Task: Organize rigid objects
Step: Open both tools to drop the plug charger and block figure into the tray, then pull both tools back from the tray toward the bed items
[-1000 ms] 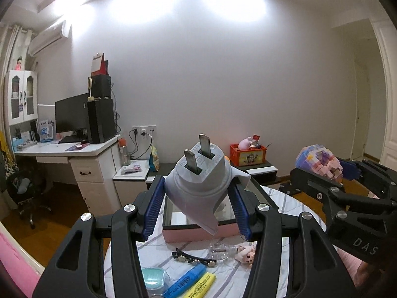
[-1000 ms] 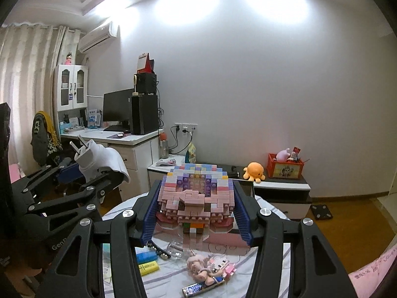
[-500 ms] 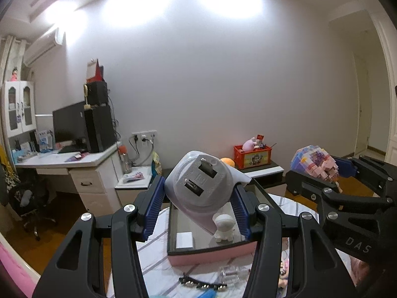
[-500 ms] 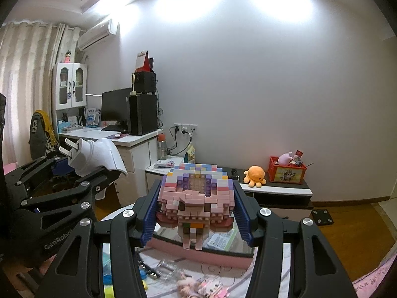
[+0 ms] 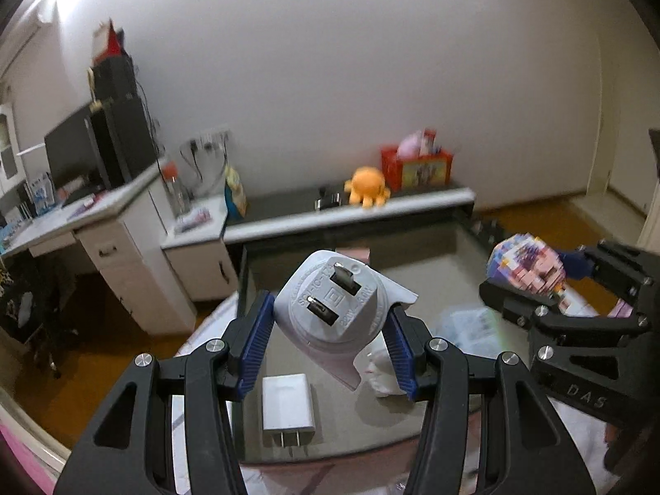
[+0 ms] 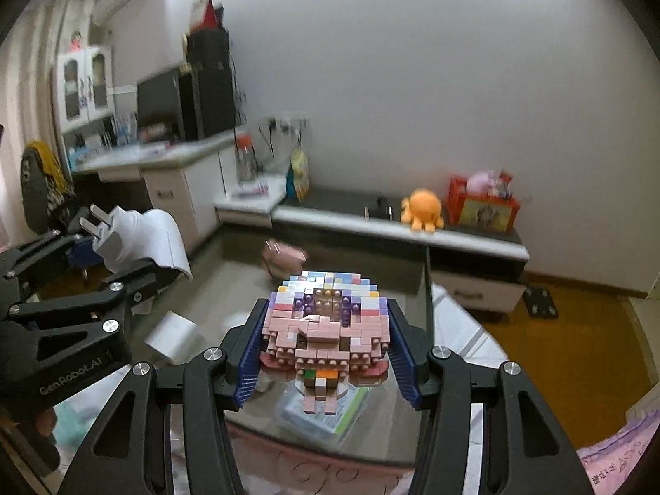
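Both claws hang over a shallow grey-lined tray (image 5: 453, 255) with a pink outer wall, and each one has something clamped in it. The left claw (image 5: 330, 342) is closed on a white plug adapter (image 5: 334, 309); its blue pads press on the round body from both sides, and the two flat prongs point forward, away from the handle. Just below that claw, on the tray floor, lies a white charger block (image 5: 287, 404) with its own prongs aimed back toward the claw. A crumpled white item (image 5: 379, 375) sits under the claw's right finger; what it is I cannot tell.

The right claw (image 6: 326, 350) is closed on a toy built of small bricks (image 6: 326, 326), pink with a pastel top, gripped at its two sides. Directly under it in the tray is a flat clear packet (image 6: 330, 412) with green edging. Ahead of this claw, farther into the tray, sits a small pink object (image 6: 284, 258), blurred.

The two claws sit side by side, near each other but apart, the left one's adapter visible off to the right claw's left. The tray rests on a tabletop (image 6: 462, 330) covered in striped white cloth. Beyond it, a low shelf (image 6: 412, 239) along the wall carries an orange plush octopus (image 6: 423, 210).
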Motion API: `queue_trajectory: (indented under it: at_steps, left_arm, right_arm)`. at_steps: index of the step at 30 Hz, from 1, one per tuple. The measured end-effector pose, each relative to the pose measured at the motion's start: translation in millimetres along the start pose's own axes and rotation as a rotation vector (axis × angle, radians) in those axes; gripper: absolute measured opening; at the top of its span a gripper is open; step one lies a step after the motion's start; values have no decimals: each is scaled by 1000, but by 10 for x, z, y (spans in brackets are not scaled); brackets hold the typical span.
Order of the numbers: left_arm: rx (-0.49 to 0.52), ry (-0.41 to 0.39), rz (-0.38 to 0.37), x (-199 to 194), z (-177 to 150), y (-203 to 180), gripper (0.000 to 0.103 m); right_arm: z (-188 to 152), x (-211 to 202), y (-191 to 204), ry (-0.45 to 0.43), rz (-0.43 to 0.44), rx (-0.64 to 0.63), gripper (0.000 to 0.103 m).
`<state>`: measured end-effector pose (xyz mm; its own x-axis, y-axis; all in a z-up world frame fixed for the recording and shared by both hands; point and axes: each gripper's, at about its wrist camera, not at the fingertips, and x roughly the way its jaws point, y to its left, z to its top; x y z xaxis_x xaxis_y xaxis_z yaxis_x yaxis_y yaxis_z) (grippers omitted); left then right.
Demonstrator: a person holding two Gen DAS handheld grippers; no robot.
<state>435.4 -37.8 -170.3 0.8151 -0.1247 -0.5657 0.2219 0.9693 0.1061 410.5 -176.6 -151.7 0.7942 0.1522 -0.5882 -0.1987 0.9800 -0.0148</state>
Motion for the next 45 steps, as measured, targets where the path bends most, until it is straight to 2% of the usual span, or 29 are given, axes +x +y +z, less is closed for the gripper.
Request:
queue_trajectory:
  at_steps: [5, 10, 11, 13, 14, 16, 19, 24, 25, 26, 31, 34, 40, 45]
  left_arm:
    - [-10, 99, 15, 456, -87, 37, 53]
    - [-32, 116, 23, 537, -142, 78, 55]
    - [-37, 115, 27, 531, -141, 95, 58]
    - [-49, 96, 24, 489, -107, 150, 79]
    - [-54, 74, 28, 423, -97, 161, 81]
    - [-68, 53, 26, 277, -77, 177, 90]
    - [-87, 0, 54, 22, -45, 231, 101]
    - [-117, -133, 63, -668, -19, 282, 103]
    - [-115, -162, 64, -863, -34, 274, 103]
    - [-114, -180, 66, -980, -43, 274, 103]
    - [-123, -316, 81, -1785, -228, 209, 103]
    - [-129, -361, 78, -2130, -337, 180, 103]
    - [-98, -412, 115, -2611, -493, 56, 103]
    - [-94, -445, 98, -2878, -547, 11, 103]
  right_arm:
    - [-32, 457, -79, 102, -6, -10, 55]
    - [-23, 719, -72, 170, 1, -21, 55]
    - [-25, 735, -68, 163, 0, -22, 55]
    - [-29, 755, -74, 168, 9, -14, 58]
    - [-28, 738, -86, 157, 12, -5, 68]
    - [3, 638, -89, 116, 6, 10, 79]
    - [64, 402, -106, 62, 17, 40, 80]
    - [101, -258, -56, -53, 15, 67, 87]
    - [90, -424, -36, -82, 11, 67, 92]
    - [74, -603, -14, -111, 7, 69, 103]
    - [-30, -1338, 126, -229, 8, 61, 103]
    - [-127, -1712, 237, -293, -6, 49, 103]
    - [-332, -2213, 491, -359, -19, 23, 103]
    - [-433, -2485, 575, -390, -18, 39, 103]
